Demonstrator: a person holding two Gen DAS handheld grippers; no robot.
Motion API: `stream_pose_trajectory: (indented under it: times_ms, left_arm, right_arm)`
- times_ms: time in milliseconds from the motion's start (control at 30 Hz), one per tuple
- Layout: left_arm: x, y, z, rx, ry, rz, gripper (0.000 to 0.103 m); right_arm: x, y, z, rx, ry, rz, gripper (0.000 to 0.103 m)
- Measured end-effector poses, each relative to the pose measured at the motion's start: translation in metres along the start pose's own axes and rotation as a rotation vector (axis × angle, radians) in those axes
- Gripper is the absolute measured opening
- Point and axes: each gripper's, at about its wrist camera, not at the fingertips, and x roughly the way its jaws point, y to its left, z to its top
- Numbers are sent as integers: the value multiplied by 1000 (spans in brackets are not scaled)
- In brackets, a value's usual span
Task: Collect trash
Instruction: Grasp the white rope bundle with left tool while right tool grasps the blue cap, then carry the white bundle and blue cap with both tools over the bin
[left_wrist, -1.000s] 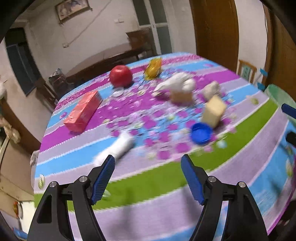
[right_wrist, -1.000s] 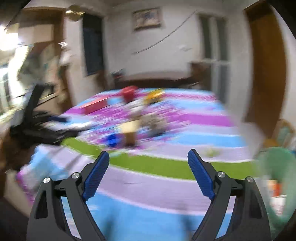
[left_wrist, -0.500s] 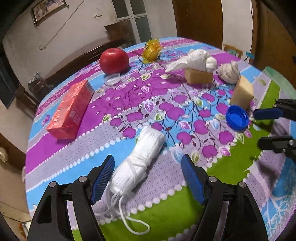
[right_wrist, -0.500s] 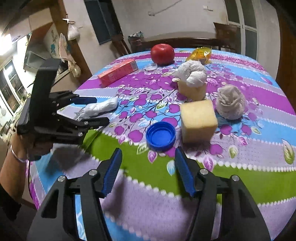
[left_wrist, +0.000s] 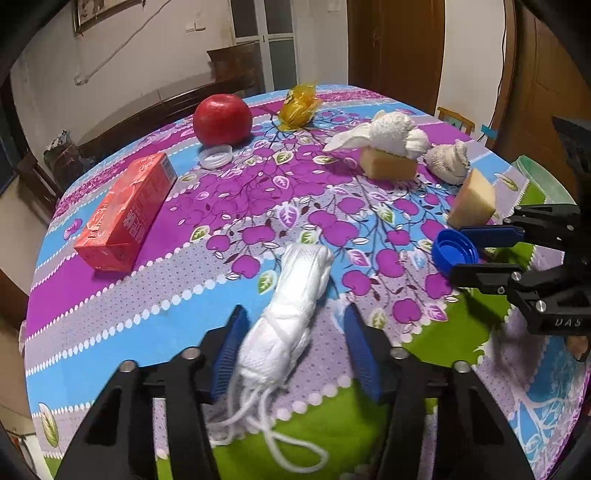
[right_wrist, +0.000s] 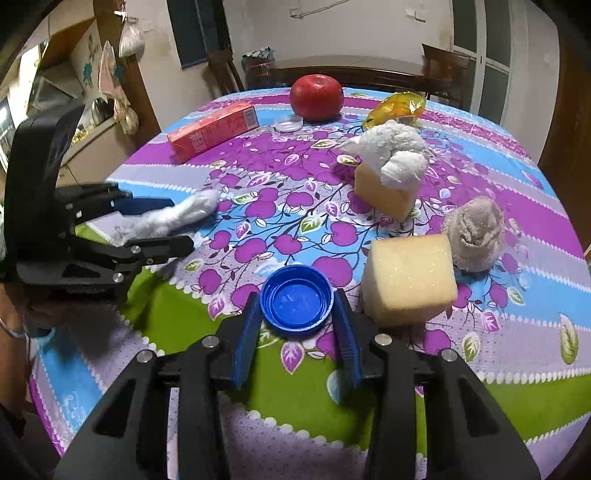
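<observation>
Left hand-held gripper (left_wrist: 291, 350), lower centre of the left wrist view: jaws have just been closing, with the rolled white mask (left_wrist: 291, 314) lying lengthwise between them. The left pad looks to touch the roll; a gap shows at the right pad, so not clamped. The mask's strings trail toward the bottom edge over the green stripe of the table (left_wrist: 110, 295).

Right hand-held gripper (right_wrist: 297, 325), lower centre of the right wrist view: jaws have just been closing around the blue bottle cap (right_wrist: 296, 297), which lies open side up on the cloth. Both pads sit against the cap's rim, pinching it. In the left wrist view the same cap (left_wrist: 454, 251) shows at mid right between the black fingers.

Around:
- Yellow sponge block (right_wrist: 408, 275) just right of the cap, very near the right finger.
- Grey crumpled wad (right_wrist: 474, 229) behind that block, touching or nearly so.
- Second sponge block (right_wrist: 384, 192) centre right, with a white crumpled cloth (right_wrist: 391, 151) on top of it.
- Red carton (right_wrist: 212, 131) upper left, lying flat.
- Red apple (right_wrist: 316, 96) at top centre, a clear lid (right_wrist: 289, 123) just in front of it.
- Yellow wrapper (right_wrist: 399, 107) to the apple's right.

Nothing lies between either gripper and its item.
</observation>
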Motion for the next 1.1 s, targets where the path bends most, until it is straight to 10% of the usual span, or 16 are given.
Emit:
stream_pose_trajectory:
  times_ms: [100,667,1100]
  left_arm:
    - [-4,-7,-3,-13,-5,18,30]
    - [-97,-77,-49,-154,-87,34,29]
    - [-109,-224,62,62,-191,17,29]
  right_arm:
    - [-5,1,-5,1,-5,40,38]
    - [-109,-15,-78,12,-150,78,38]
    - [-227,-126,-83,111,-348,-199,38]
